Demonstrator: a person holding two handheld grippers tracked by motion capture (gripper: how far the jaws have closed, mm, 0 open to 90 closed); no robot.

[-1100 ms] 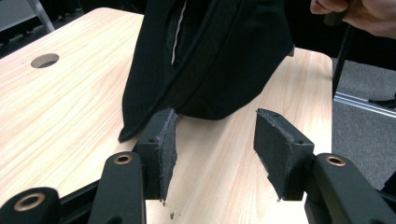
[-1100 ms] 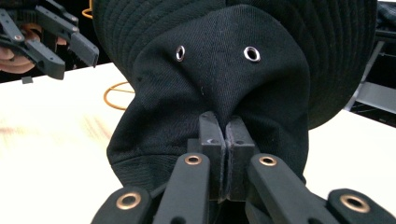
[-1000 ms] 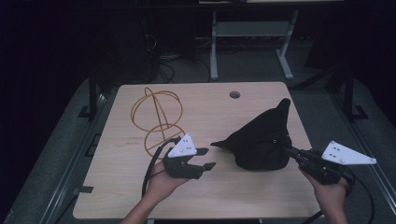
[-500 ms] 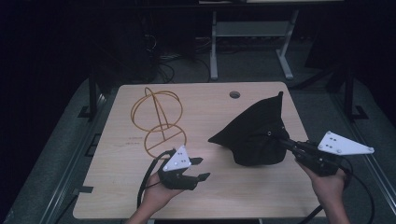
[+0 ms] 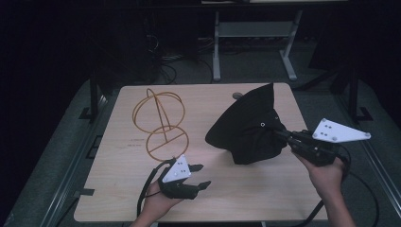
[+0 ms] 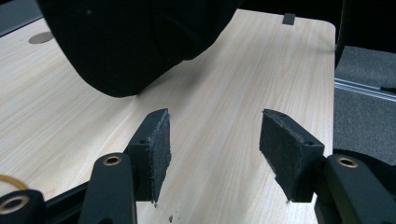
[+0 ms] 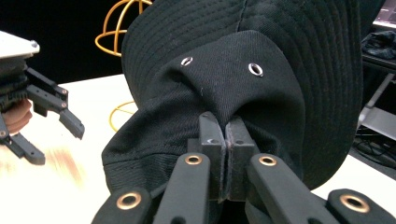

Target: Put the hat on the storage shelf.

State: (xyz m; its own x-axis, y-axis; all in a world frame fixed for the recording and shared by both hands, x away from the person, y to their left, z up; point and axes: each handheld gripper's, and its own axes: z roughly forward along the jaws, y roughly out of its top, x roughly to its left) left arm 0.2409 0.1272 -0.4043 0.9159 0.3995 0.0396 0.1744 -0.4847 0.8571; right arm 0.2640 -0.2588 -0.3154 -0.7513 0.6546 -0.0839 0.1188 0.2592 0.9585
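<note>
Right gripper (image 5: 279, 134), centre right of the high view, is clamped on a fold of the black fabric bucket hat (image 5: 248, 125), lifting that side; the hat's far brim points to upper right. Left gripper (image 5: 201, 176), lower centre, jaws apart with nothing between, just been widening. Hat lies up-right of it, near. Orange wire hat stand (image 5: 161, 124) upper left. Pale wood table (image 5: 118, 189); dark room.

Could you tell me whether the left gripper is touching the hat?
Apart. The left gripper view shows the left gripper with fingers open on nothing and bare table between them and the hat.
</note>
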